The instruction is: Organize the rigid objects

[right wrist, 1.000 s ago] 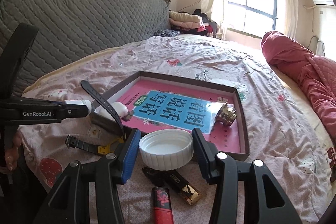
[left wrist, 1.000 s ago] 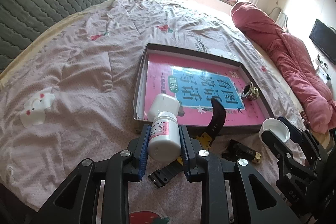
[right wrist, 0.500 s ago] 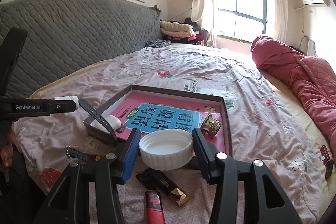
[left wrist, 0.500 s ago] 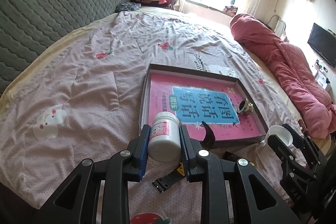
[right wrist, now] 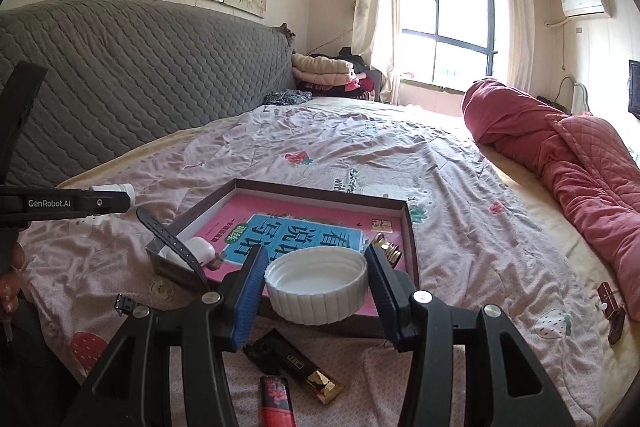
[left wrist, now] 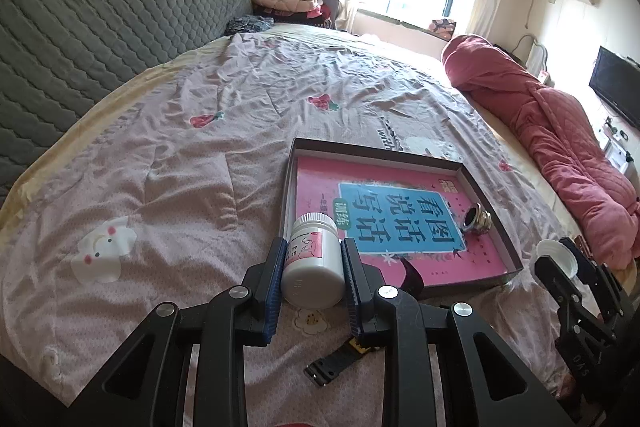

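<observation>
Bottle and cap held apart, ready to recap.
Left hand-held gripper (left wrist: 313, 275) pinches white bottle (left wrist: 313, 265); right hand-held gripper (right wrist: 316, 287) pinches its cap (right wrist: 316, 285), open side up, near tray (right wrist: 412, 239) edge.

open white bottle (left wrist: 313, 267) and its cap (right wrist: 316, 285), both lifted above bed.
</observation>
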A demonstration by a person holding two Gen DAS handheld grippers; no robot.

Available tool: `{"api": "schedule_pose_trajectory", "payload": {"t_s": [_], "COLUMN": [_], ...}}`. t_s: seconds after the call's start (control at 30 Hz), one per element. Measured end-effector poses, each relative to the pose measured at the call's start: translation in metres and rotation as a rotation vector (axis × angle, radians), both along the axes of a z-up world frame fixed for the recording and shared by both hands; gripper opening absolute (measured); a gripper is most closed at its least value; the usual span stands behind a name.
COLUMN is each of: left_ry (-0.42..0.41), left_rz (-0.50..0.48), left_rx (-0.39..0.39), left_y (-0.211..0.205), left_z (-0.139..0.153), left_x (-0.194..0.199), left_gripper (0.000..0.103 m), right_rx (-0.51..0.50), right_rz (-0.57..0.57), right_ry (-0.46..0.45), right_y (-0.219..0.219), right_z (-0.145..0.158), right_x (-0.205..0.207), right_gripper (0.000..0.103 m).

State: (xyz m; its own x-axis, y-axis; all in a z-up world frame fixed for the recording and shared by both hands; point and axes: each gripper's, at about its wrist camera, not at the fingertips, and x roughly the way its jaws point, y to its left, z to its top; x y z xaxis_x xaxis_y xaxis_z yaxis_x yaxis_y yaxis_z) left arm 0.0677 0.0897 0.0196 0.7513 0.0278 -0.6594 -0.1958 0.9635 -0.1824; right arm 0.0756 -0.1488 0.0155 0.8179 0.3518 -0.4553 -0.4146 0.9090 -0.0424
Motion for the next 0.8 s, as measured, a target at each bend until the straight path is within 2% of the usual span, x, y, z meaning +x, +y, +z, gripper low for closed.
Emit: {"api": "schedule_pose_trajectory", "payload": {"t_s": [0.4, 0.8], "left_ry": [-0.003, 0.008], "left_rz": [-0.033, -0.097], "left_rx": [0.014, -0.02], "left_y": [0.0, -0.011], "left_z": [-0.019, -0.038], "left_x": [0.03, 0.064], "left_gripper": [0.027, 0.027], "right_rx": [0.003, -0.003], "right_rz": [-0.052, -0.061], "right_ry": [-0.013, 0.019], "right_y": [-0.01, -0.01], "right_z": [-0.003, -0.017], "right_x": [0.016, 0.036], "right_gripper": [0.05, 0.05]}}
